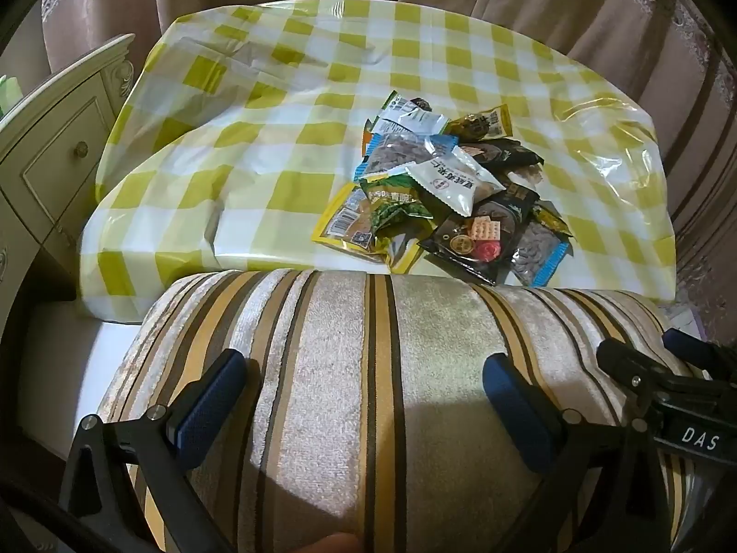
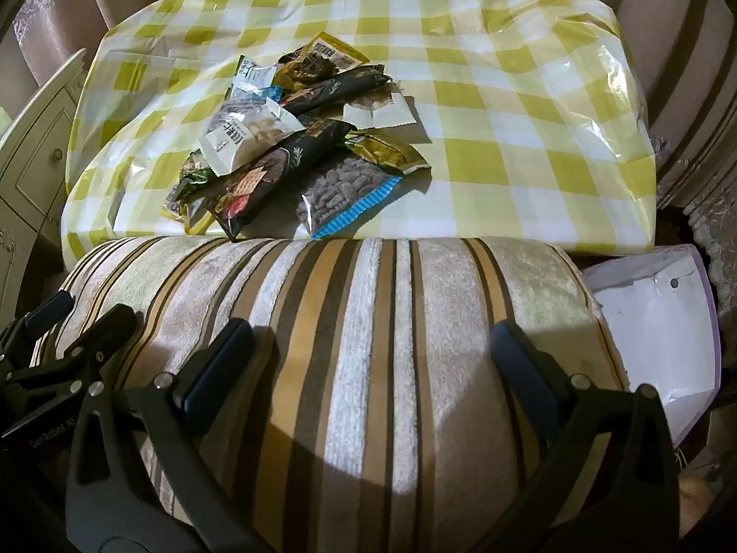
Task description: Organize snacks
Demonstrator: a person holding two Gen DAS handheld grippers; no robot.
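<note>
While both grippers hang over the striped cushion (image 1: pixel 368 391) with nothing between them, sorting has not begun, as I judge it. The left gripper (image 1: pixel 364 410) and right gripper (image 2: pixel 373 368) both have their jaws spread wide, side by side, well short of the snacks. The snack packets (image 1: pixel 442 184) lie in one loose overlapping heap on the worktop (image 1: pixel 230 147), just beyond the cushion's far edge. They are thin, crinkly foil and clear film pouches, flat and slippery; the checked cover is glossy plastic, wrinkled. Next comes a reach forward to pinch one top packet, probably the white one (image 2: pixel 244 138), by its crimped edge.
</note>
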